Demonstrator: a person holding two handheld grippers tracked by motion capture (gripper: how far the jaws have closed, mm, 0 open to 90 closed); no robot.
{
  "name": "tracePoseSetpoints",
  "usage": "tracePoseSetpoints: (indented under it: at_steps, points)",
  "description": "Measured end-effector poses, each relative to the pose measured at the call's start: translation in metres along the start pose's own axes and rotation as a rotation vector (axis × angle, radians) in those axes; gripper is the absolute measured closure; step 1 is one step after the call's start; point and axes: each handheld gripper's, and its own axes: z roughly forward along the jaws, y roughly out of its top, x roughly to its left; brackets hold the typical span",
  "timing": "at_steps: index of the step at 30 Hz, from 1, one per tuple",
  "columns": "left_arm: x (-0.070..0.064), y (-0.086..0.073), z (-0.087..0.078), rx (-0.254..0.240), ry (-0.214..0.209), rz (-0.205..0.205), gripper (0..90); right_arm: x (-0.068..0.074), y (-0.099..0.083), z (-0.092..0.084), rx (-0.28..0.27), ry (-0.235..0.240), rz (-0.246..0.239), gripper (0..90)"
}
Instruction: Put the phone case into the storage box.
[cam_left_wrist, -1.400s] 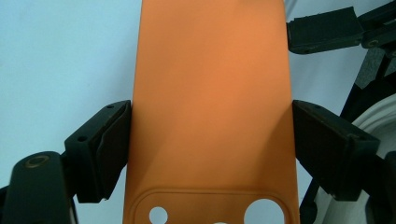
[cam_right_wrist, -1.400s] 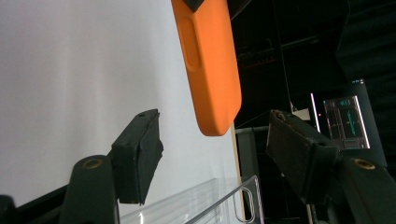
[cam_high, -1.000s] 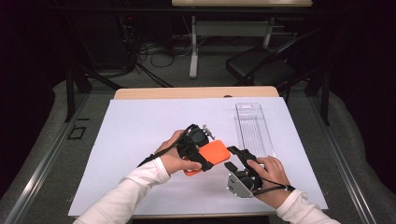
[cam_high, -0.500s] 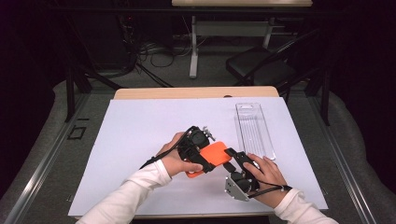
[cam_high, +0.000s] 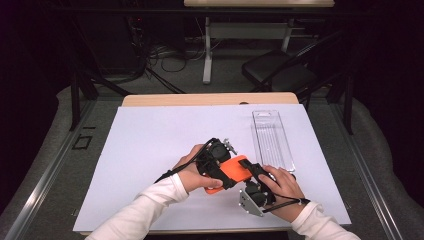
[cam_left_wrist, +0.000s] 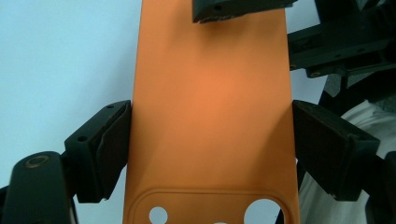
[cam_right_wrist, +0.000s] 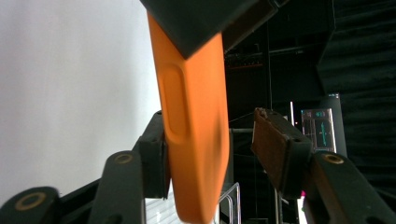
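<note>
My left gripper clamped the orange phone case, its far end hidden; my right gripper was closing around it, one pad apart, beside the clear tray.

No lettering, brand or number is showing legibly anywhere; a small screen far off in the right gripper view is glowing with teal marks, too small and blurred to be read, and the orange phone case is showing a plain, unmarked back
</note>
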Motion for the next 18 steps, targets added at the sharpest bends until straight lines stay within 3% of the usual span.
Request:
tracePoseSetpoints:
  at_steps: [18]
  points:
    - [-0.0013,0.0009,0.0041,-0.001,-0.01,-0.004,16.0,0.0034,-0.0008,0.0012,0.01,-0.013,-0.058,63.3]
